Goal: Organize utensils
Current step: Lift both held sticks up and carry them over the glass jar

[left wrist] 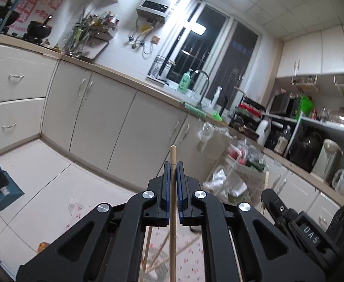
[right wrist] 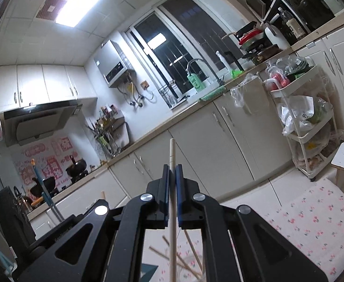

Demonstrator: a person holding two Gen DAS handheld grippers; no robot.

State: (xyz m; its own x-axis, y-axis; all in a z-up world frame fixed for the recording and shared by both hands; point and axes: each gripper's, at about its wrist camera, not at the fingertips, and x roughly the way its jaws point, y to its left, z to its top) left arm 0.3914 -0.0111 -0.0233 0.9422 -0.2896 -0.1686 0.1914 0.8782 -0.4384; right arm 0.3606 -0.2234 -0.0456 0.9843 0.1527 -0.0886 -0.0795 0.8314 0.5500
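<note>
Chopsticks held one per claw, each lying along the line its claw points. The left claw (left wrist: 173,164) is clamped on a darker wooden chopstick (left wrist: 172,211), whose end projects just beyond the pads; the right claw (right wrist: 172,167) is clamped on a paler chopstick (right wrist: 172,199) in the same manner. Both shafts trail back beneath the cameras, over a floral-cloth counter (right wrist: 312,221) on which loose chopsticks (right wrist: 186,253) lie crossed at mixed angles. The right claw's body shows at the left view's lower right, so the two hands stand near each other. Ahead is open air, then floor (left wrist: 54,164); cabinets (left wrist: 115,122) and the sink faucet (left wrist: 201,80) stand well apart. No holder for the utensils is visible.
</note>
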